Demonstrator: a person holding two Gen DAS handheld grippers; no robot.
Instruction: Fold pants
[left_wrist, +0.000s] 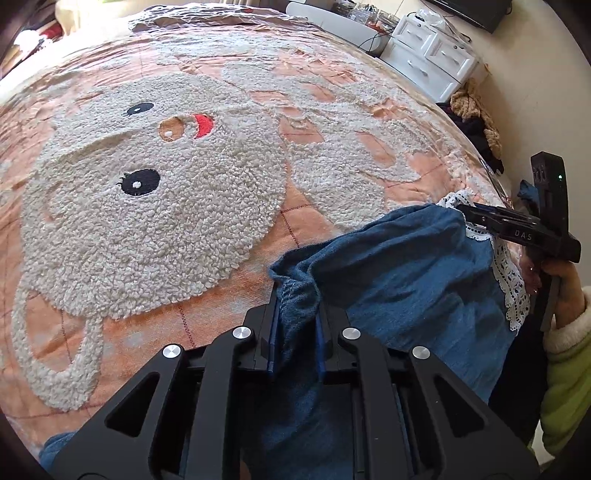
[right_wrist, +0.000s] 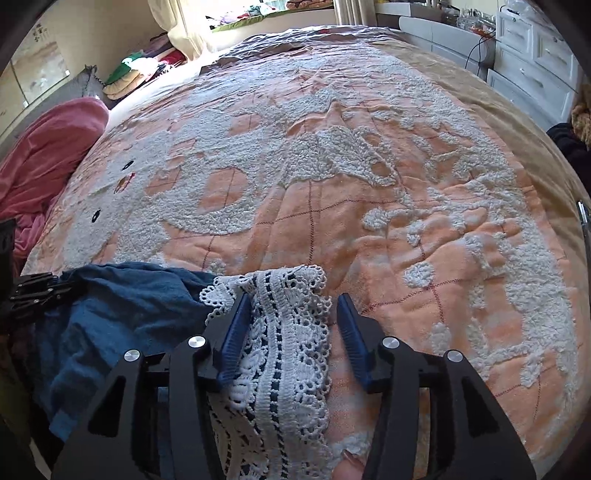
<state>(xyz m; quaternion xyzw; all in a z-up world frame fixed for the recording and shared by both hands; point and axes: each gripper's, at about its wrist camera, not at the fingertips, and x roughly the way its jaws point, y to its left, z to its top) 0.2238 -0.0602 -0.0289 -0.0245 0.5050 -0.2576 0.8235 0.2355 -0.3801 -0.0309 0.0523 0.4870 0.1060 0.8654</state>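
The pants (left_wrist: 406, 266) are blue denim with a white lace hem (left_wrist: 513, 288). They hang bunched at the near edge of the bed. My left gripper (left_wrist: 297, 325) is shut on a bunched denim edge. My right gripper (right_wrist: 291, 332) has its jaws wide apart; the lace hem (right_wrist: 288, 332) lies between them against the left finger (right_wrist: 232, 332), and the right finger stands clear of it. The right gripper also shows in the left wrist view (left_wrist: 461, 210) at the lace corner. The denim (right_wrist: 110, 314) shows at lower left in the right wrist view.
A peach bedspread (left_wrist: 295, 229) with a fluffy white bear design covers the bed. A white drawer unit (left_wrist: 432, 55) stands at far right. A pink blanket (right_wrist: 44, 158) and piled clothes (right_wrist: 129, 77) lie at the bed's far left. Dark and tan clothes (left_wrist: 476, 122) lie by the wall.
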